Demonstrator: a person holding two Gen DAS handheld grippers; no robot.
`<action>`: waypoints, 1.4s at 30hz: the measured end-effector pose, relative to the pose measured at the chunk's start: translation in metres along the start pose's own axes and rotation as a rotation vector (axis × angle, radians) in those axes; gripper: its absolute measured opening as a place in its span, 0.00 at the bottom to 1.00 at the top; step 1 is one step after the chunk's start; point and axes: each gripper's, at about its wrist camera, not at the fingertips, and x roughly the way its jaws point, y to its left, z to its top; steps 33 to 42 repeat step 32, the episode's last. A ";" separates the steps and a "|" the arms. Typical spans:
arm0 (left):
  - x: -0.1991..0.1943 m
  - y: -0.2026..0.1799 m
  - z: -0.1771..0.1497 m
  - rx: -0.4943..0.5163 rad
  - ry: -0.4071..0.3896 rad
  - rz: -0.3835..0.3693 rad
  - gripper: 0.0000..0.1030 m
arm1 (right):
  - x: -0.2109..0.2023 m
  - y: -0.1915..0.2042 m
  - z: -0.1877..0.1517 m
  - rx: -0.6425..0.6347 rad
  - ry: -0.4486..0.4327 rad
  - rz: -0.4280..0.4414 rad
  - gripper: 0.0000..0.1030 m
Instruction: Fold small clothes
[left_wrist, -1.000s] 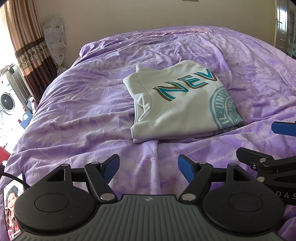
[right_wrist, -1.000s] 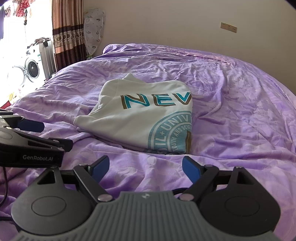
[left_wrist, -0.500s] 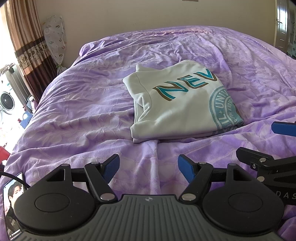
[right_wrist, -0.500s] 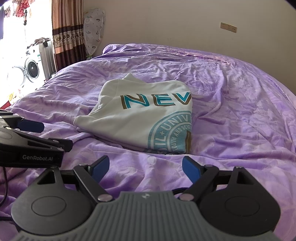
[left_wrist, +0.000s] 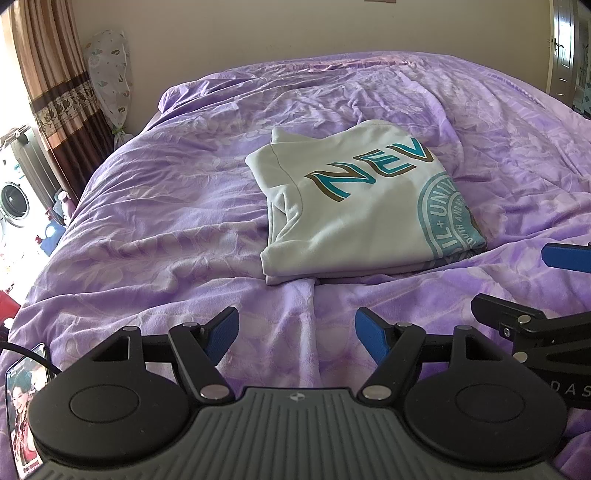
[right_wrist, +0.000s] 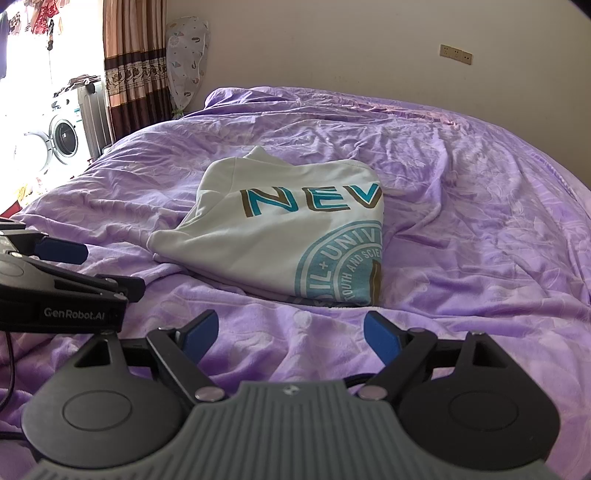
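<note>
To the left of the folded sweatshirt (left_wrist: 354, 210), low on the purple bedspread (left_wrist: 166, 229), I hold my left hand-held gripper (left_wrist: 295, 332) with its blue pads wide apart and nothing between them; the sweatshirt itself lies flat in the middle of the bed, a neat rectangle with its print facing up, so I judge the folding of this piece done and only a next garment, if there is one, left; none shows anywhere around it; to the right of the sweatshirt's near edge my right hand-held gripper (right_wrist: 291, 336) hangs just as open and just as empty; the fold cuts off the lettering and the round seal, and the layers underneath are hidden.
</note>
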 end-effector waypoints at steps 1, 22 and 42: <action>0.000 0.000 0.000 0.000 0.000 0.000 0.82 | 0.000 0.000 0.000 0.000 0.000 0.000 0.80; -0.005 0.001 0.002 -0.008 -0.024 -0.004 0.82 | 0.000 0.000 0.000 0.001 0.001 0.000 0.80; -0.006 -0.001 0.002 -0.006 -0.032 -0.007 0.82 | 0.001 0.000 0.000 0.002 0.002 0.000 0.80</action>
